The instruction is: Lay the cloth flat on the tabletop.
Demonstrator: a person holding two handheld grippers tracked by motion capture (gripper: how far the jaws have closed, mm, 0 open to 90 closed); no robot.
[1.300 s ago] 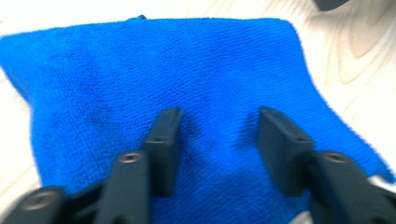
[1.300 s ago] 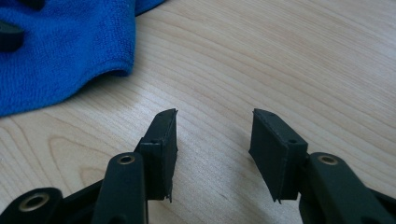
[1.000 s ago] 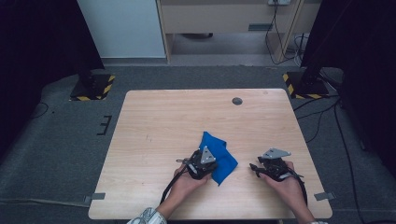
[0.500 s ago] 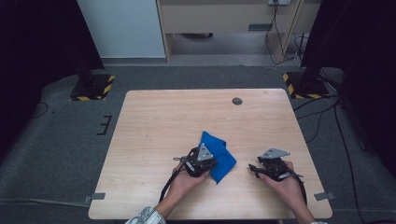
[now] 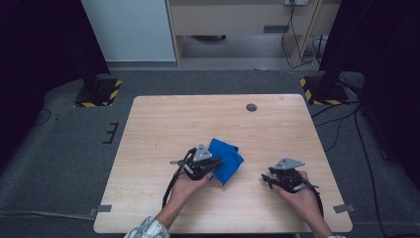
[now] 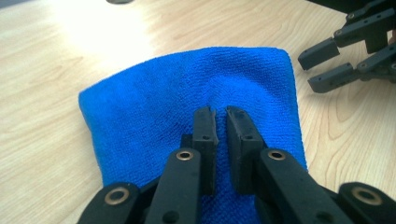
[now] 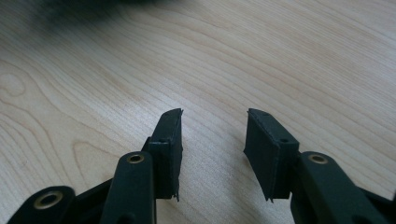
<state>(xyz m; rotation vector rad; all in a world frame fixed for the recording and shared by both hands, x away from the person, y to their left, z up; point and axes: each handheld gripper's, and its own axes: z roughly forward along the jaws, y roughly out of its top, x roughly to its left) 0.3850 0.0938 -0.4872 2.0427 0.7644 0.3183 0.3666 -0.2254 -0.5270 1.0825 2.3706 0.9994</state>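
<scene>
Your left gripper (image 5: pixel 214 165) sits nearest you at the left, its fingers (image 6: pixel 205 128) drawn almost together over the blue cloth (image 5: pixel 227 158). In the left gripper view a fold of that cloth lies pinched in the narrow slit between them. Compared with the earlier high view, your left hand has carried the gripper a little leftward and upward, and the cloth has come with it, bunching into a smaller, more folded shape.

Your right gripper (image 5: pixel 271 179) rests to the right, well apart from the cloth. It has kept its place. Its fingers (image 7: pixel 169 135) have just been closing, yet they stand at a moderate gap, with bare wood between them and nothing held.

Nothing lies between the two grippers but the bare wooden surface (image 5: pixel 163 124). Farther off, a small dark round cap (image 5: pixel 251 107) sits in the surface near its far edge. Beyond the surface, on the grey floor, stand two stand bases (image 5: pixel 96 92) with yellow-and-black stripes, one at each side.

Count: one cloth, two grippers, one round cap, two striped bases.
</scene>
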